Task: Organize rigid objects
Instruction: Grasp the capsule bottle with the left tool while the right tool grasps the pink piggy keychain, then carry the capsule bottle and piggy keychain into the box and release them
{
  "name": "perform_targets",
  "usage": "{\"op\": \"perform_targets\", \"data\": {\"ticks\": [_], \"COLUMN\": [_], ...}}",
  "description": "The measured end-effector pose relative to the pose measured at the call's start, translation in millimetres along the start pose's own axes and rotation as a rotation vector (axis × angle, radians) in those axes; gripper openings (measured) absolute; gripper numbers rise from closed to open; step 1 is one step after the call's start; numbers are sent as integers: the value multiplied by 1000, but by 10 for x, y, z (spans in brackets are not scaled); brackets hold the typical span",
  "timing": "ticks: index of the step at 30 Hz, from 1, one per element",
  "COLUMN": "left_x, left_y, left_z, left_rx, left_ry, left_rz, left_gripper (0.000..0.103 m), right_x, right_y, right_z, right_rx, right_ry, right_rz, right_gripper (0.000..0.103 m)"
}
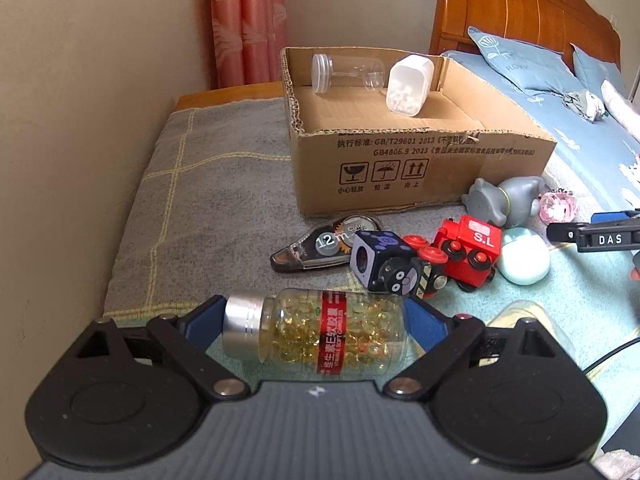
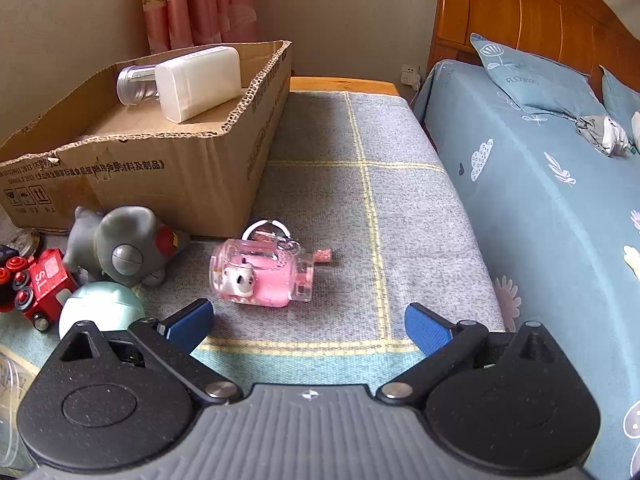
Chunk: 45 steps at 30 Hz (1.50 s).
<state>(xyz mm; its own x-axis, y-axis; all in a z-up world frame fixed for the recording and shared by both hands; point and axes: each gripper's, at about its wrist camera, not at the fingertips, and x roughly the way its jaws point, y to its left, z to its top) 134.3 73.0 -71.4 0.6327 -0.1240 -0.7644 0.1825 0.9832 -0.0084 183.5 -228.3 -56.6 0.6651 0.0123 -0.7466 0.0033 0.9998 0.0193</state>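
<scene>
Capsules filled the clear plastic bottle with silver cap and red label (image 1: 320,332), which lay sideways on the grey checked blanket (image 1: 208,200) between the blue pads of the left gripper (image 1: 316,320); the jaws stood wide, and whether the pads touched it could not be told. Its smooth, stiff wall looked slippery, so gripping mid-body seemed safest. The brown cardboard box (image 1: 400,168) sat toward the blanket's far edge.

From the right wrist, the right gripper (image 2: 308,326) was spread open and empty, just short of a pink transparent keychain charm (image 2: 260,276).

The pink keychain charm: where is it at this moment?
In the right wrist view the pink keychain charm lies on the grey mat, ahead of the open right tool, right of the grey elephant toy.
</scene>
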Motion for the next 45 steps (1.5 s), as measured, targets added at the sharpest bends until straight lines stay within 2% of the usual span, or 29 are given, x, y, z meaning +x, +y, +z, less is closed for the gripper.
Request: {"op": "perform_targets", "data": {"ticks": [2,9,19,22,24,26,35,45], "left_x": [-6,1,89,121,117,119,-10,-322], "left_y": [-19,-74,-166,-145,-121,-98,-118,-238], "left_z": [-11,-48,-133,-125,-116,-107,-52,147], "left_rx": [15,72,188,169,154,138,119,143], "left_ry": [-10,-12,13,12,3,6,14,6], "left_rz": [-2,-20,-4,-13,-24,-36,-37,3], "left_gripper": [95,96,96,95,93,93,92,92], "right_x": [-3,38,49,44,29,19,-117,-571], "right_y": [56,194,231,236,244,238,215,111], "right_z": [10,43,82,79,83,88,62,121], "right_rx": [-8,-45,-58,-59,-68,-75,-173,-341], "right_ry": [-11,-21,-26,-30,-30,-26,3,3], "right_rz": [8,-16,-16,-8,-11,-4,34,115], "right_gripper": [103,86,76,71,62,57,56,56]}}
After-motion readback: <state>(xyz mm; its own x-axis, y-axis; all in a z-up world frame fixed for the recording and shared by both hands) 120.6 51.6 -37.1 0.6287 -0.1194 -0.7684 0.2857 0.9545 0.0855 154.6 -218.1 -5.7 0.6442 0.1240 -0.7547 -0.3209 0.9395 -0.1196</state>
